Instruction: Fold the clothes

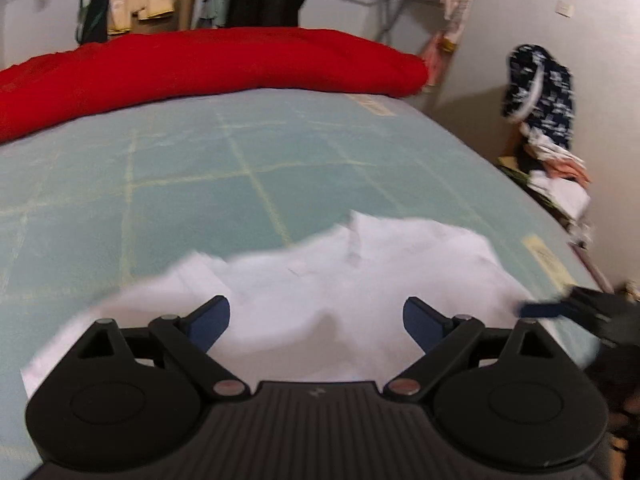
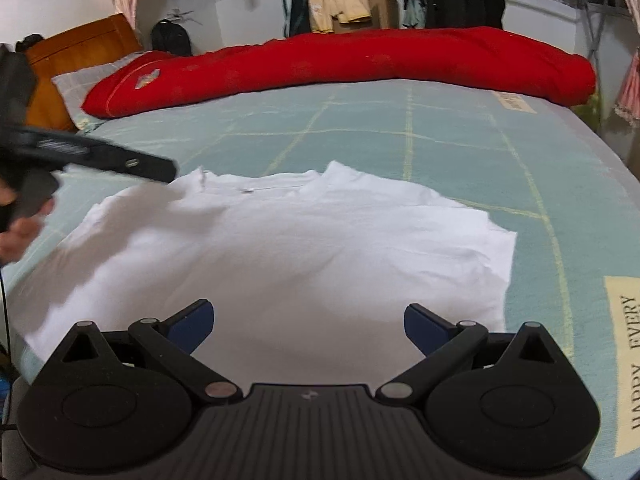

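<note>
Both wrist views look low across the bed (image 1: 280, 140) (sharing the white shirt (image 2: 280, 248)).

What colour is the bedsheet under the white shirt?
The bedsheet is pale blue-green with a yellowish grid of lines, clearest in the right wrist view.

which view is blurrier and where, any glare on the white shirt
Left wrist view: white shirt edges smeared by motion blur, the right claw streaked too. Right wrist view: sharper, only the left claw blurs; shirt overexposed in both, folds washed out; fisheye bends the bed.
</note>
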### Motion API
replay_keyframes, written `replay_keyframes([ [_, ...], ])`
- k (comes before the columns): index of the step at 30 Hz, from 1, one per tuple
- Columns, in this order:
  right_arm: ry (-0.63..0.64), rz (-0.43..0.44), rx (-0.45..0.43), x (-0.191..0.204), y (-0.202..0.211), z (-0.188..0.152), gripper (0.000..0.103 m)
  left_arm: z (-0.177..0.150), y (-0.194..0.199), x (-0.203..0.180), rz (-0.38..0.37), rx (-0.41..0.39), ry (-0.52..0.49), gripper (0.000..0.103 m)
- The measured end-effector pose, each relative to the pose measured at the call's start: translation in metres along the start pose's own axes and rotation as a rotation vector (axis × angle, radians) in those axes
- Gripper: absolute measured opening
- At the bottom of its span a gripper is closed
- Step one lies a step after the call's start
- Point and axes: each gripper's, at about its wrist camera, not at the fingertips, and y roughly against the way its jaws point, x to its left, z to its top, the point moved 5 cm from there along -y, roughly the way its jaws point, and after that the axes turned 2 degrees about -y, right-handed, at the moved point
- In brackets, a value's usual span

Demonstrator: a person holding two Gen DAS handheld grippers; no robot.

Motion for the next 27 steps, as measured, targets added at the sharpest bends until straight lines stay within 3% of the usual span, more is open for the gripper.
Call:
replay_keyframes([
  [3,-0.007,0.068,-0.018,0.006,0.001,-0.003,0.103,-0.021,0.006,-0.011,-0.001,-0.006,0.030,0.094],
  [8,-0.096,0.212,-0.050,0.004,-0.011,-0.004,0.103,-0.045,-0.008,0.001,0.054,0.016,0.148,0.094],
  [11,-0.152,0.171,-0.041,-0.014,-0.015,-0.012,0.103,-0.057,-0.009,0.025,0.145,0.040,0.225,0.094],
  [16,-0.170,0.061,-0.050,-0.042,0.004,-0.024,0.103,-0.063,0.005,0.046,0.160,0.011,0.291,0.094],
  [21,-0.205,0.096,-0.072,-0.032,0.009,-0.014,0.103,-0.048,0.014,0.024,0.082,-0.038,0.217,0.096],
  [24,-0.160,0.140,-0.072,-0.014,0.002,-0.004,0.103,-0.044,0.006,0.013,0.101,-0.035,0.177,0.098],
  [27,-0.123,0.151,-0.052,0.000,-0.011,0.001,0.103,-0.052,-0.004,0.020,0.110,0.010,0.202,0.098],
])
